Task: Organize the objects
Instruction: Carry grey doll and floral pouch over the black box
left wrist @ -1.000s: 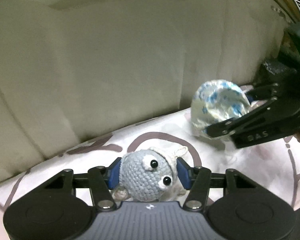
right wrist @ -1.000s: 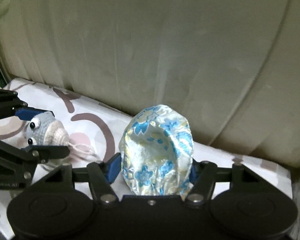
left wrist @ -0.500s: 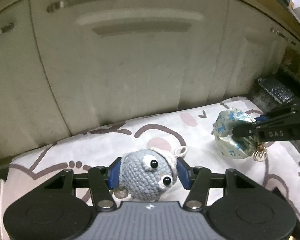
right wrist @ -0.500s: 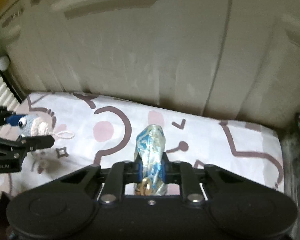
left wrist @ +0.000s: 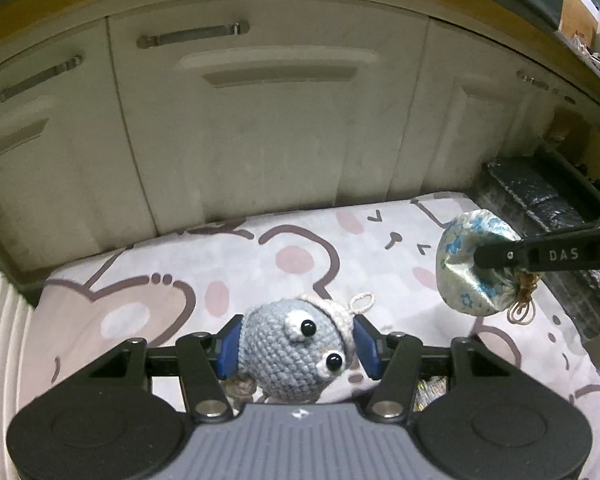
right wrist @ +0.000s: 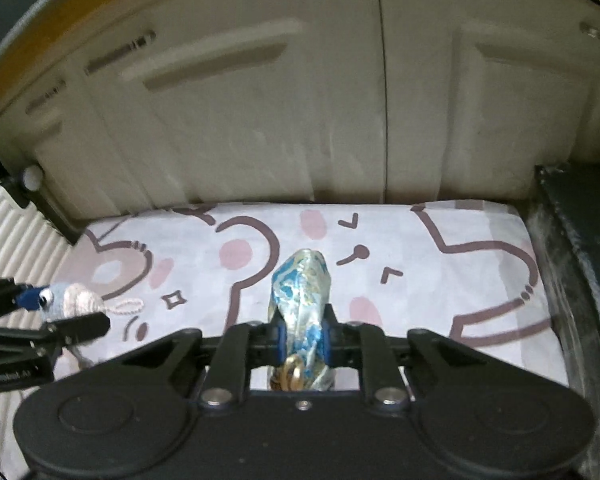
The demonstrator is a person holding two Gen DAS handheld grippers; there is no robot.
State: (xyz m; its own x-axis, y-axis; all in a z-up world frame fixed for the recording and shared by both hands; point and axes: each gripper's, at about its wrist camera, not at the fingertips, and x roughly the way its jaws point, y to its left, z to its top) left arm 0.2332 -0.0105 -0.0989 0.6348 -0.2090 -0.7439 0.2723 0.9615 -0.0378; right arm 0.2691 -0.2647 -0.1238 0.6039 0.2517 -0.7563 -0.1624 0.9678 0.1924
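The left gripper (left wrist: 296,350) pinches a grey crocheted toy (left wrist: 290,354) between its blue pads, the toy's two black eyes facing the camera and a small loop of cord sticking out behind it. The right gripper (right wrist: 303,340) is pressed almost together, squeezing a blue-flowered satin pouch (right wrist: 300,304) flat between its pads, with a gold cord at the pouch's neck. Both things hang in the air above a mat (left wrist: 220,264) printed with pink and brown cartoon bears, which lies in front of cream cupboard doors (left wrist: 260,140). A dark box (right wrist: 572,264) stands at the mat's right edge and a ribbed white surface (left wrist: 0,320) lies at its left. So the pick-up seems done for both items; carrying them to wherever they belong and setting them down is left. No container for them shows clearly here.
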